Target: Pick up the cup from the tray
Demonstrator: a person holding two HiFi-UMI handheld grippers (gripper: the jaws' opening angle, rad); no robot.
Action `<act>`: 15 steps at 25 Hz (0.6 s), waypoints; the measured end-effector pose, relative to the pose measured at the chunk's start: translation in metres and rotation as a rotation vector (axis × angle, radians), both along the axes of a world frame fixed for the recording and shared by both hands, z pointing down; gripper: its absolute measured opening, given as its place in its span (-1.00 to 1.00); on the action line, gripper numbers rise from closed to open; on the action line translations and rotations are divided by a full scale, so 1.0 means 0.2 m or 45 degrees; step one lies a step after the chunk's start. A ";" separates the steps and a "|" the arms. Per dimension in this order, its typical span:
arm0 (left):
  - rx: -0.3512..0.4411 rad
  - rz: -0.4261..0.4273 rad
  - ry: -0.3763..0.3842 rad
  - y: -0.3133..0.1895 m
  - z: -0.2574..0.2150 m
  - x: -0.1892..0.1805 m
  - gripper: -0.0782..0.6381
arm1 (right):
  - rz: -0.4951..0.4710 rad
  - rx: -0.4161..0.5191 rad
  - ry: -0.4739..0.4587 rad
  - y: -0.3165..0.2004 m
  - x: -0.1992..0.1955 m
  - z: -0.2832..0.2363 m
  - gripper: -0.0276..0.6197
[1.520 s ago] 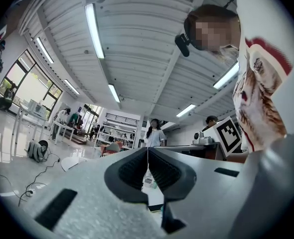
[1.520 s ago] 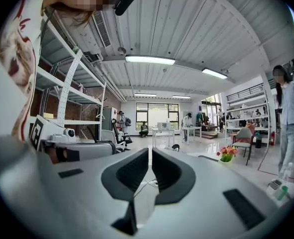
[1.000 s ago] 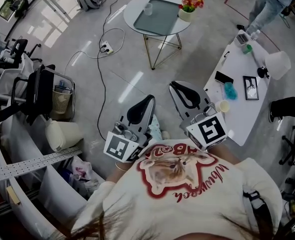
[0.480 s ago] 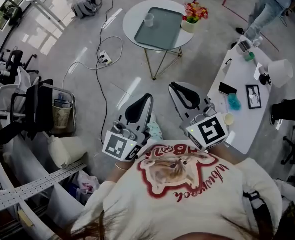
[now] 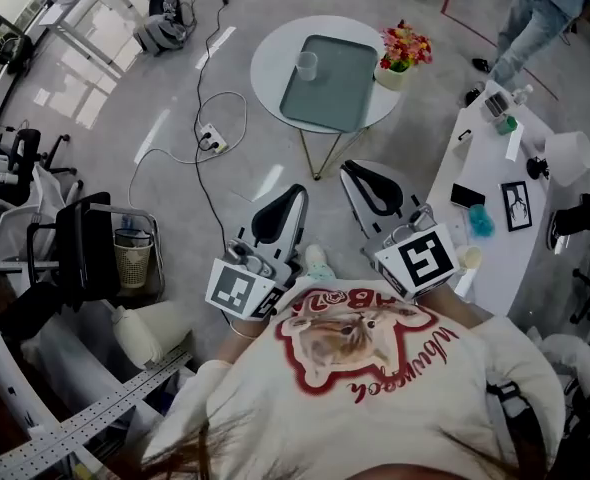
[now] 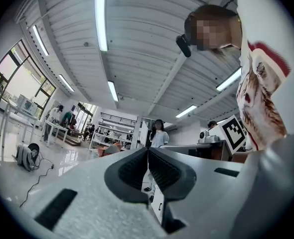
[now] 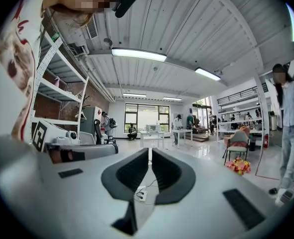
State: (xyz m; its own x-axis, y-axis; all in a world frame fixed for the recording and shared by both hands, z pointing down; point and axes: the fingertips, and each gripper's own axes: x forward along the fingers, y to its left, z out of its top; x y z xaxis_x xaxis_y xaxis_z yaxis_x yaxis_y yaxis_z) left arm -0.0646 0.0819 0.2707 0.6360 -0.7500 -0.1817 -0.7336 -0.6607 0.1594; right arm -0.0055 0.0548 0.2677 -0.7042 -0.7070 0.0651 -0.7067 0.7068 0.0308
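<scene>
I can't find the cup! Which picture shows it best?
The head view: the clear cup stands on the grey tray on the round table, seen from above. Neither gripper view shows the cup.

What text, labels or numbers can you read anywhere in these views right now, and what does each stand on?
Shirt: red lettering round the cat print, curved and upside down in the head view; not readable with certainty.
Left marker cube and right marker cube: black-and-white square patterns only, no words.
Framed picture on the white table: too small to read.
Nothing else shows legible text.
</scene>
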 end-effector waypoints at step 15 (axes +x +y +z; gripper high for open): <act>-0.055 0.081 0.030 -0.33 0.07 -0.06 -0.74 | 0.068 -0.068 0.008 -0.29 -0.08 0.08 -0.79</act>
State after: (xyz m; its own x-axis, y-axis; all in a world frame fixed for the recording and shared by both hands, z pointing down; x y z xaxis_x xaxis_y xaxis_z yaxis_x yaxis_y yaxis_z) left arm -0.0767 0.0159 0.2844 0.6787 -0.7156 -0.1655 -0.6858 -0.6981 0.2060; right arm -0.0214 -0.0029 0.2838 -0.6649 -0.7390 0.1083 -0.7435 0.6687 -0.0011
